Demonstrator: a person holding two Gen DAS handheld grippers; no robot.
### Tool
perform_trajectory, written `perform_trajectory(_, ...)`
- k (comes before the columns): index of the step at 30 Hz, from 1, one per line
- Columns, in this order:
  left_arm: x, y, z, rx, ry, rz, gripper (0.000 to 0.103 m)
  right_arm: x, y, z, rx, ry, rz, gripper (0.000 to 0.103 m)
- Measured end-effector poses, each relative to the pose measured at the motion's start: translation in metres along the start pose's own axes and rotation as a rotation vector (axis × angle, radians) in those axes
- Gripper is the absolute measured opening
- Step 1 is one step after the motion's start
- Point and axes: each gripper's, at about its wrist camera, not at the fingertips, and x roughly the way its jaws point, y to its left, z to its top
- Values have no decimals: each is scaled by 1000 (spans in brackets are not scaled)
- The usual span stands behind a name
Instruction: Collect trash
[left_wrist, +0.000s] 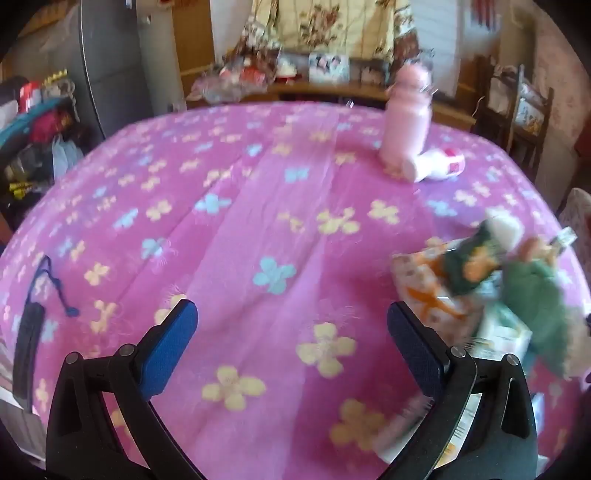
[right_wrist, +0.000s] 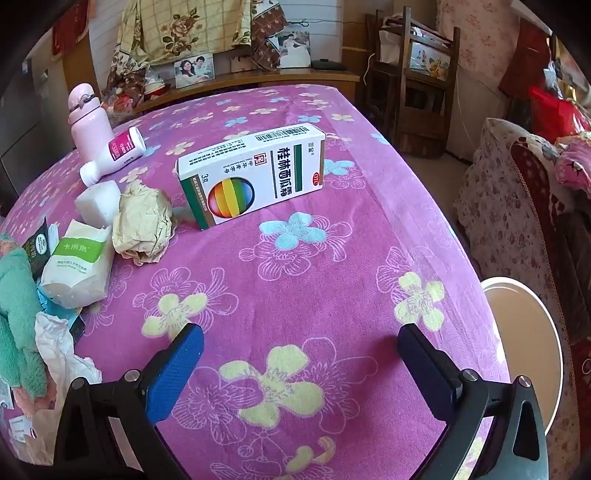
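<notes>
On a pink flowered tablecloth (right_wrist: 332, 258) lie a white medicine box (right_wrist: 255, 173), a crumpled tan paper ball (right_wrist: 144, 225), a white tissue pack (right_wrist: 79, 267), a white crumpled tissue (right_wrist: 59, 347), a white block (right_wrist: 98, 203) and a tipped white bottle with a pink label (right_wrist: 114, 155). My right gripper (right_wrist: 301, 369) is open and empty, near the table's front, short of the box. My left gripper (left_wrist: 291, 354) is open and empty above bare cloth; blurred wrappers (left_wrist: 443, 284) and a green cloth (left_wrist: 535, 306) lie to its right.
A pink water bottle (right_wrist: 86, 118) stands at the back left, also in the left wrist view (left_wrist: 406, 118). A round white bin or stool (right_wrist: 524, 332) sits beside the table's right edge. A dark strap (left_wrist: 29, 332) lies far left. Chairs and a sofa surround the table.
</notes>
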Motion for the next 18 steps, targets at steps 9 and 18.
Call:
perform_trajectory(9,-85,-34,-24,76,-155,-74,102,-70,-11,-31,62,-103,-32,101)
perform_trajectory(18,-136,-61,-39,84,-247,-165,102,-161,20,-51,63,-285,4,101)
